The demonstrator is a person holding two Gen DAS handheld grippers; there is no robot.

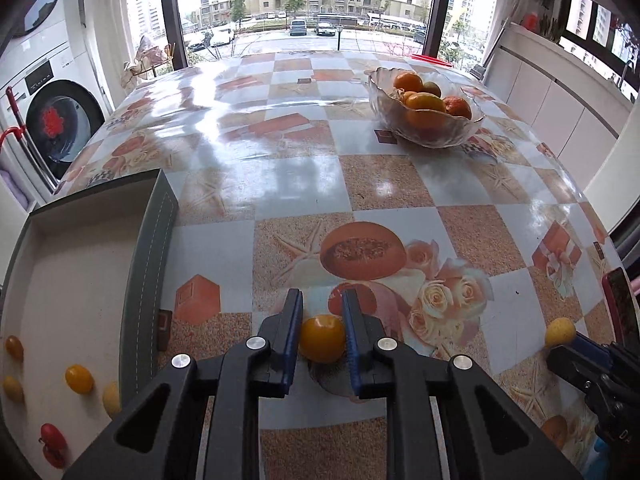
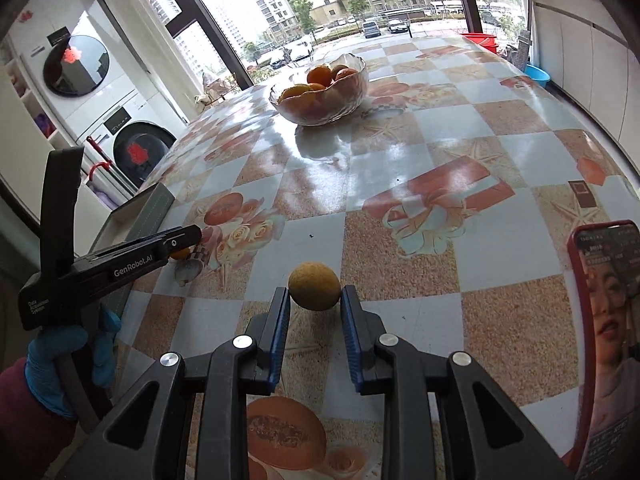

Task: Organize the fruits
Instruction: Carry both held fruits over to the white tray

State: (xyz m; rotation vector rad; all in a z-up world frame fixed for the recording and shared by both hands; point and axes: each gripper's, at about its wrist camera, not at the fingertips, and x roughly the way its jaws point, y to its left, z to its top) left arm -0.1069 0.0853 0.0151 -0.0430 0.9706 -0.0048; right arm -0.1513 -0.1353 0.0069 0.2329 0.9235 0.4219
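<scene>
Left wrist — tray [image 1: 152,248]; small fruits [image 1: 79,378]

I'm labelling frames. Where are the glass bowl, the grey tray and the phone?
glass bowl [image 1: 472,122]: left wrist view, right rim.
grey tray [image 1: 154,248]: left wrist view, right wall.
phone [image 2: 600,320]: right wrist view, screen.

Black claw [image 1: 322,300] with blue pads, silver screws, blue glove [image 2: 68,356], maroon sleeve [image 2: 24,412]

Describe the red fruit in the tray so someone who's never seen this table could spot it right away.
Start at the open grey tray at the table's left edge, beside the left gripper. Several small fruits lie on its pale floor. The red fruit lies nearest the camera; the fruits around it are yellow or orange.
</scene>
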